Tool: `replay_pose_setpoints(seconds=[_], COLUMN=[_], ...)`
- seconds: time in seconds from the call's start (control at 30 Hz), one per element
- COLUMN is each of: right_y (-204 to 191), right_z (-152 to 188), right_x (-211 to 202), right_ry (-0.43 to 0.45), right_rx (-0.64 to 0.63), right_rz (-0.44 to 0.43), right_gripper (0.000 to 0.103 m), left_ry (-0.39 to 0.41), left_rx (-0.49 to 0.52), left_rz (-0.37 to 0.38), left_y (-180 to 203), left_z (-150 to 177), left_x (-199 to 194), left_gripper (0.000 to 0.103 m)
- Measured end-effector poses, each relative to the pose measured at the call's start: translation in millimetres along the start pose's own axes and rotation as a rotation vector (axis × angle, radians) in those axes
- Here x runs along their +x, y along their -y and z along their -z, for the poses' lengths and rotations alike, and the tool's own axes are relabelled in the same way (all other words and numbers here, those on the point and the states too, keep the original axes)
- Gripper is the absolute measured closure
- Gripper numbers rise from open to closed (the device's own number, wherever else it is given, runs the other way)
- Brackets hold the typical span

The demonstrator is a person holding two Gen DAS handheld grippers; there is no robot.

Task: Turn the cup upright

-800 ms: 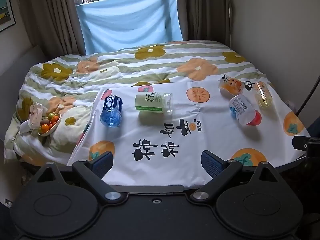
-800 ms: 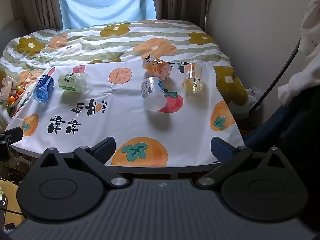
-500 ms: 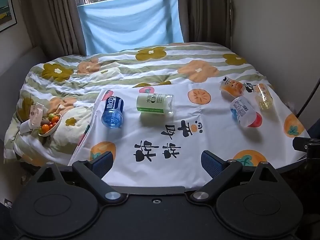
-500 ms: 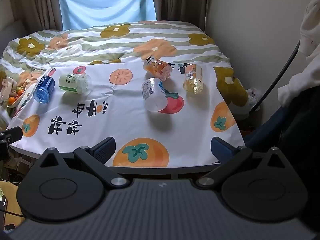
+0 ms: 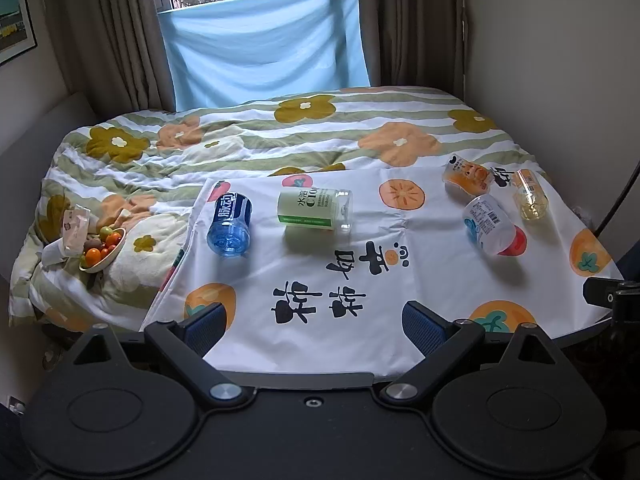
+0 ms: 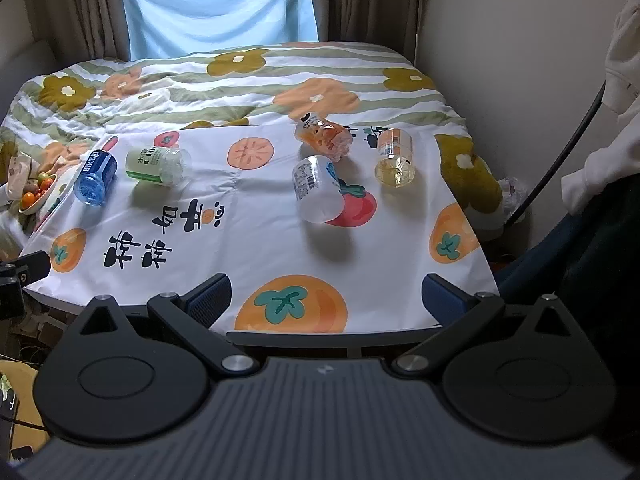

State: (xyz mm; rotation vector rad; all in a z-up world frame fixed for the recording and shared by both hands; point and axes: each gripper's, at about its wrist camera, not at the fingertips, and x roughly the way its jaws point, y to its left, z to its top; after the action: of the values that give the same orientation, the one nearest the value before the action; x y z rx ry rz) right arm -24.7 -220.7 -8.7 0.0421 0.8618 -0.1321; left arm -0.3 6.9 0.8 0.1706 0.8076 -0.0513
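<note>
Several cut-bottle cups lie on their sides on a white cloth with orange fruit prints (image 5: 320, 264) (image 6: 256, 240). A blue cup (image 5: 229, 225) (image 6: 95, 178) and a green-labelled cup (image 5: 316, 210) (image 6: 158, 166) lie at the left. An orange cup (image 5: 466, 172) (image 6: 324, 138), a clear white-labelled cup (image 5: 490, 229) (image 6: 318, 189) and a yellowish cup (image 5: 530, 194) (image 6: 394, 158) lie at the right. My left gripper (image 5: 316, 326) is open and empty at the cloth's near edge. My right gripper (image 6: 326, 296) is open and empty at the near edge too.
The cloth lies on a bed with a flowered quilt (image 5: 280, 136). A bowl of small fruit (image 5: 102, 250) and a snack packet (image 5: 76, 228) sit at the bed's left side. A wall is at the right, a curtained window behind. A person's white sleeve (image 6: 616, 80) is at the right.
Both grippers have tilted or risen slightly, so the cups sit a little lower in both views. No cup has moved. Both grippers stay open.
</note>
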Motion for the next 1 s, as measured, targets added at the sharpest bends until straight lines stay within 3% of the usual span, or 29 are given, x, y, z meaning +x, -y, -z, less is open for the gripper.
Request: replay_pose_setpoints(seconds=[1.0], right_y=[-12.6], right_z=[-3.7], right_x=[-7.8], right_ry=[0.008], right_rx=[-0.003], right_rz=[-0.016], right_gripper=[0.000], left_ry=[0.016], left_rx=[-0.013], left_rz=[0.004], left_y=[-9.6], left_z=[-3.8], left_x=[-5.9], left_gripper=[0.006])
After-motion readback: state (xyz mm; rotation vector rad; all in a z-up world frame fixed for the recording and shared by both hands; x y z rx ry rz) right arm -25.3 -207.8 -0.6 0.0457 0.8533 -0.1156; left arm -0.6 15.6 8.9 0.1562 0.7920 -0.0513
